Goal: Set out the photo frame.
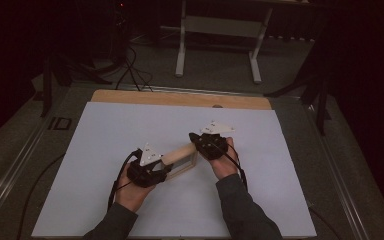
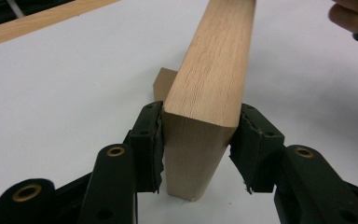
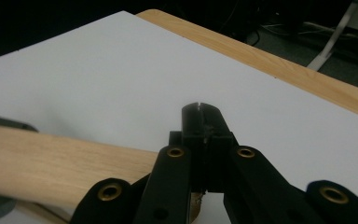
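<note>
Where right jaws meet, wooden frame (image 1: 182, 159) hidden.

Wooden table (image 1: 180, 98) under a white sheet (image 1: 130, 130) (almost wholly covered); wooden frame (image 1: 182, 159) on it.

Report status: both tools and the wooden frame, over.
Left tool straddling the wooden frame's end, left pad touching, right pad just off. Right tool shut at the frame's other end. White sheet around it unobstructed.
</note>
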A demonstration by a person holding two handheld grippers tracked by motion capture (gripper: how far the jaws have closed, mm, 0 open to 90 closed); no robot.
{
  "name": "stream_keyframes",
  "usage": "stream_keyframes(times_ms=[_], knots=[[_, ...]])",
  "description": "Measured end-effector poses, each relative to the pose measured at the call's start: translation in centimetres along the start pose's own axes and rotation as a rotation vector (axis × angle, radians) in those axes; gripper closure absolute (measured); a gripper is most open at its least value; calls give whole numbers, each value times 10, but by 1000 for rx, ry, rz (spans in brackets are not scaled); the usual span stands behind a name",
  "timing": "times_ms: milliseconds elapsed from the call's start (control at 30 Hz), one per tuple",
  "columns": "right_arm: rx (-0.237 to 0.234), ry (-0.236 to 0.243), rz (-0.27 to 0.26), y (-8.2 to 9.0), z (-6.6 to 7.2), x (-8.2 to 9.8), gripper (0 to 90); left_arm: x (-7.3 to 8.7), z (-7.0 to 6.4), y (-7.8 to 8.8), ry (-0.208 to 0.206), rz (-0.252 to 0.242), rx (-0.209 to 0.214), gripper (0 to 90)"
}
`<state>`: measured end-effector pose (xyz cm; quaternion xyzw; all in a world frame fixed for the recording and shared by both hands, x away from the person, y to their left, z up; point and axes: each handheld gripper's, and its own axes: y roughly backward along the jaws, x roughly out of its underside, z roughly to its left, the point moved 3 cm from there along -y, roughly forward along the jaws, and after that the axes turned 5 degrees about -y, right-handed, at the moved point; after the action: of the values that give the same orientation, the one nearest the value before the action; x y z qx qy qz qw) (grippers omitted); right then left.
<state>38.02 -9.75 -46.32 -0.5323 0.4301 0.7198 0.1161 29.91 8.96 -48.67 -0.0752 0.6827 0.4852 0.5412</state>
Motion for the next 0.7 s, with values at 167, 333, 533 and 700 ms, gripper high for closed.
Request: stream_keyframes(times_ms=[167, 333, 533, 700], knots=[[5, 24, 3, 3, 3, 1, 897, 0, 2, -1, 6, 1, -9, 540], [-6, 13, -10, 8, 3, 4, 897, 1, 4, -1, 12, 11, -16, 526], [-9, 13, -4, 13, 3, 6, 897, 2, 6, -3, 19, 19, -24, 525], [-4, 16, 4, 16, 4, 7, 897, 4, 9, -4, 33, 23, -21, 535]])
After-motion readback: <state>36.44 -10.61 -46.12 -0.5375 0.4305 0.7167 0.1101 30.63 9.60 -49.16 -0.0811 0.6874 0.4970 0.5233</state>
